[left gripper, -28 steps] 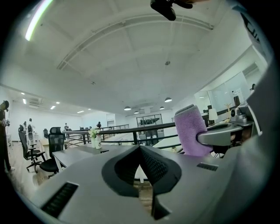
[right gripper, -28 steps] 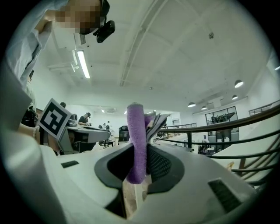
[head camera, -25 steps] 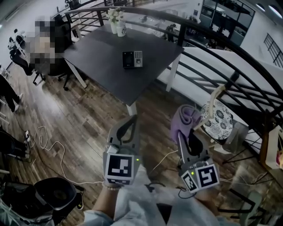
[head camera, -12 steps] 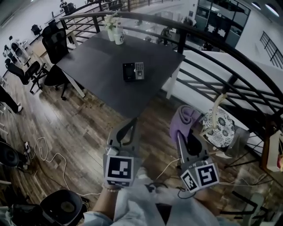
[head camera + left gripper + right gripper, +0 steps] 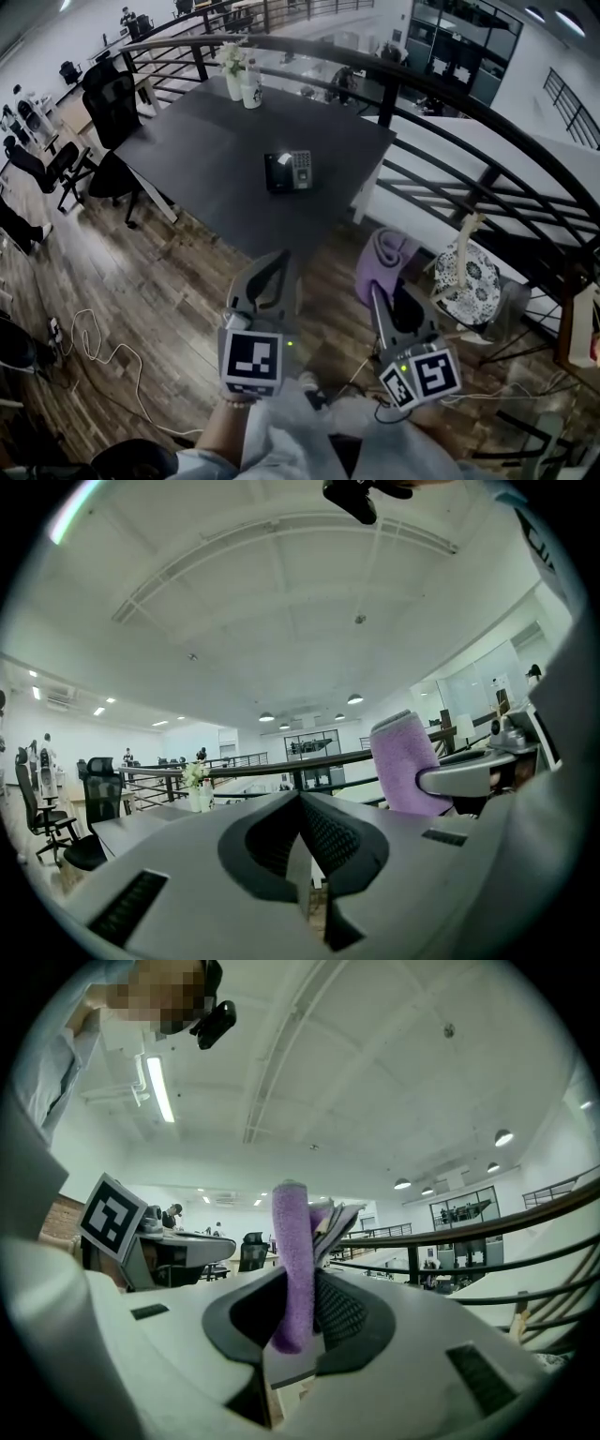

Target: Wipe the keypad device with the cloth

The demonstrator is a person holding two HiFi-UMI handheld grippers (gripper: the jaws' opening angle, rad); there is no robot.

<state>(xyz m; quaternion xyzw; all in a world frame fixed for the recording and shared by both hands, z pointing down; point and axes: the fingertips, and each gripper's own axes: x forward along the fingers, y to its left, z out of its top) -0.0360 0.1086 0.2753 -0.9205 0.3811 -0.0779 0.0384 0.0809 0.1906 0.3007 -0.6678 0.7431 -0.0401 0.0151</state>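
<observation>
The keypad device (image 5: 289,172), black with a grey key block, lies flat near the right side of the dark table (image 5: 216,150). My left gripper (image 5: 276,265) is held over the wooden floor short of the table's near corner, shut with nothing between its jaws. To its right, my right gripper (image 5: 386,281) is shut on the folded purple cloth (image 5: 380,261), which sticks up past the fingertips. That cloth (image 5: 293,1260) runs upright between the jaws in the right gripper view and shows as a purple roll (image 5: 405,761) in the left gripper view. Both grippers are well short of the device.
A cup and small plant (image 5: 242,75) stand at the table's far edge. Black office chairs (image 5: 105,103) sit at the left. A curved black railing (image 5: 450,178) runs behind and right of the table. A patterned round stool (image 5: 469,272) is at the right. Cables (image 5: 103,337) trail on the floor.
The view has drawn nearer the table, so the keypad device sits lower and closer in the head view. Both grippers keep their hold and spacing, with the cloth still in the right one.
</observation>
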